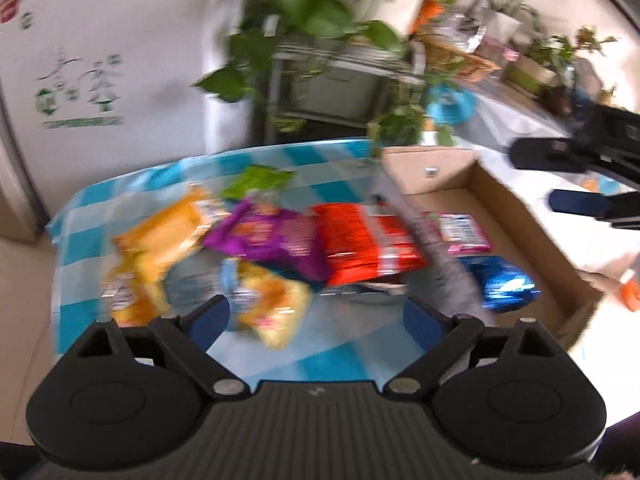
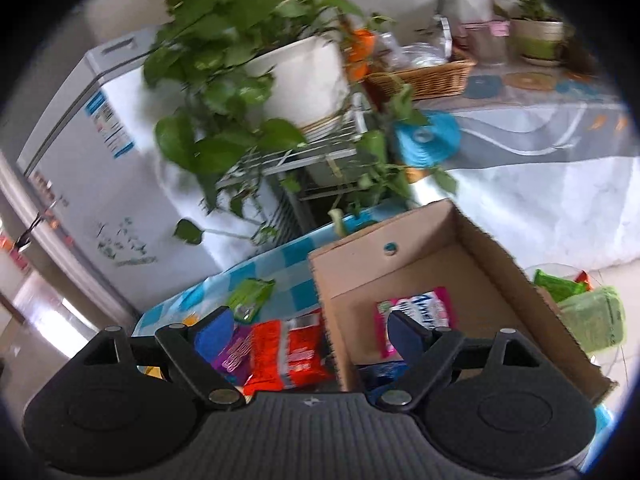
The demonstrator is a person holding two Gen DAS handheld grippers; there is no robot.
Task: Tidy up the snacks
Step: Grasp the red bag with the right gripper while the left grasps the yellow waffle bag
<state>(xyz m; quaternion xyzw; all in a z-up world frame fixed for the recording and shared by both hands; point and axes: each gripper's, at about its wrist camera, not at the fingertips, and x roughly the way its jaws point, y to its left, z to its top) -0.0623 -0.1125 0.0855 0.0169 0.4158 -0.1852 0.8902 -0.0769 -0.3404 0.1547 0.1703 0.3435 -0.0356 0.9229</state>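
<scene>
Snacks are split between two spots right now. Most sit in a loose heap on the checked blue desk [image 1: 132, 188]: an orange-red packet [image 1: 360, 244] in the middle, a purple packet [image 1: 272, 240] touching it at its 9 o'clock, yellow packets [image 1: 160, 236] further out that way, and a green packet [image 1: 258, 180] up at about 11 o'clock, lying apart from the pile. It's all a bit blurry, so I can't read labels.

The cardboard box [image 1: 516, 216] sits just beside the heap at its 3 o'clock. Inside it lie a pink packet [image 1: 464, 232] and, nearer the front wall, a shiny blue packet [image 1: 504, 288].

The left hand-held gripper [image 1: 316, 316] hangs over the near side of the heap, jaws spread wide, nothing between them. The right hand-held gripper [image 2: 308, 332] is over the box's left wall, jaws also wide and empty, one finger over the pile and the other over the pink packet.

Past the desk at 12 o'clock there's a leafy potted plant [image 2: 296, 76] on a wire rack, with a white fridge [image 1: 100, 60] at 10 o'clock.
</scene>
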